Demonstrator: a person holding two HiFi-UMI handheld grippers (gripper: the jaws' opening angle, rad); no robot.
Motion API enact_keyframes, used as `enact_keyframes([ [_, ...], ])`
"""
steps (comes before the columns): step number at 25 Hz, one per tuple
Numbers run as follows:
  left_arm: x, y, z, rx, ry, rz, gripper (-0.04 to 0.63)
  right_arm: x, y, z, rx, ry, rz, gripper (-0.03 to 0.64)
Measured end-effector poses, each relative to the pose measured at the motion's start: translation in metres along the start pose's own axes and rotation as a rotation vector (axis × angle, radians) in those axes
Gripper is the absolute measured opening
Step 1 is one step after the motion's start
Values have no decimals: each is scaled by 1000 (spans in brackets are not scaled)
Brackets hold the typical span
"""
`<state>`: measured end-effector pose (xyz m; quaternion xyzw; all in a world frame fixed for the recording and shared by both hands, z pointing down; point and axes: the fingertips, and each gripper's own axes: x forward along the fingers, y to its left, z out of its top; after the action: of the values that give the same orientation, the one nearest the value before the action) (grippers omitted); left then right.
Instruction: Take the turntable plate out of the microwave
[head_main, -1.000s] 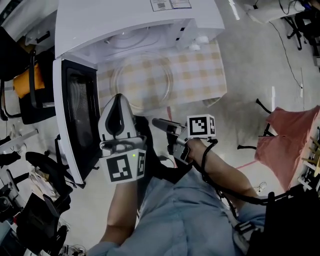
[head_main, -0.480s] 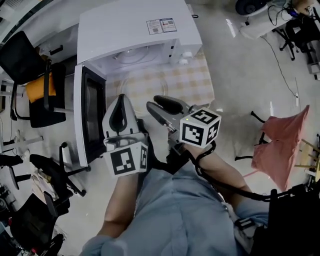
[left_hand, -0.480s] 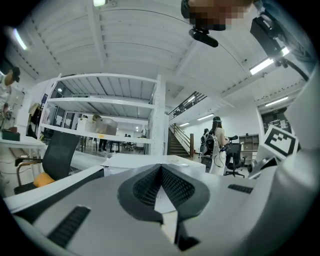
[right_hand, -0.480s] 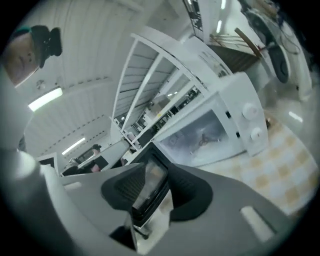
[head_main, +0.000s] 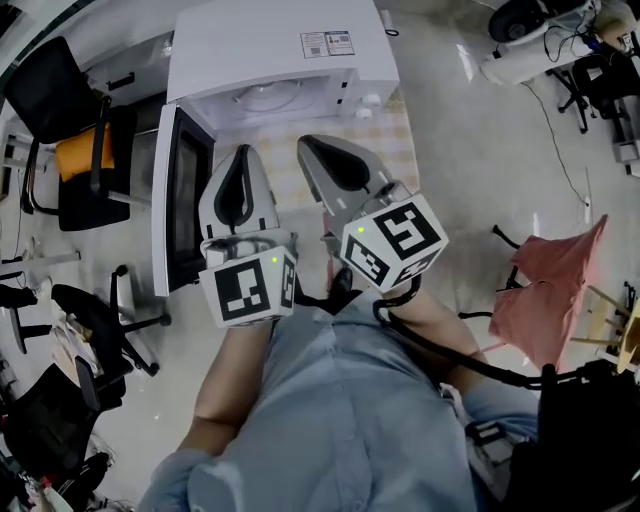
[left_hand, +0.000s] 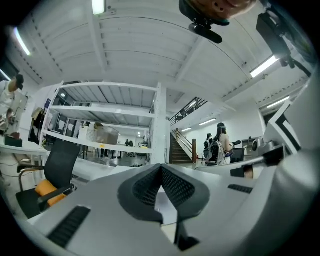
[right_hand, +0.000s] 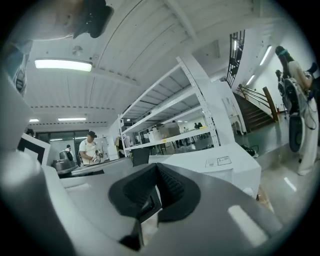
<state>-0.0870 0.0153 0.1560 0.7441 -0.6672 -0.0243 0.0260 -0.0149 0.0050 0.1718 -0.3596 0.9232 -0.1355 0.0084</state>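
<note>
Ribbed black jaws of left gripper (head_main: 242, 155) and right gripper (head_main: 312, 146) meet, empty, near boxy microwave (head_main: 270, 45).

Microwave (head_main: 270, 50) on table (head_main: 398, 135), chair (head_main: 70, 150) left of microwave

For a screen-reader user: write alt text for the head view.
From above, a person holds the left gripper and right gripper, both shut and empty, in front of a white microwave with its door open at the left. The microwave stands on a checked tablecloth.
</note>
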Motion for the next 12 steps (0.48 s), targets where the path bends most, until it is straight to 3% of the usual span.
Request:
enact_keyframes([
  [12, 2, -1, 5, -4, -15, 2, 8, 5, 2, 18, -32, -39, 16, 0],
])
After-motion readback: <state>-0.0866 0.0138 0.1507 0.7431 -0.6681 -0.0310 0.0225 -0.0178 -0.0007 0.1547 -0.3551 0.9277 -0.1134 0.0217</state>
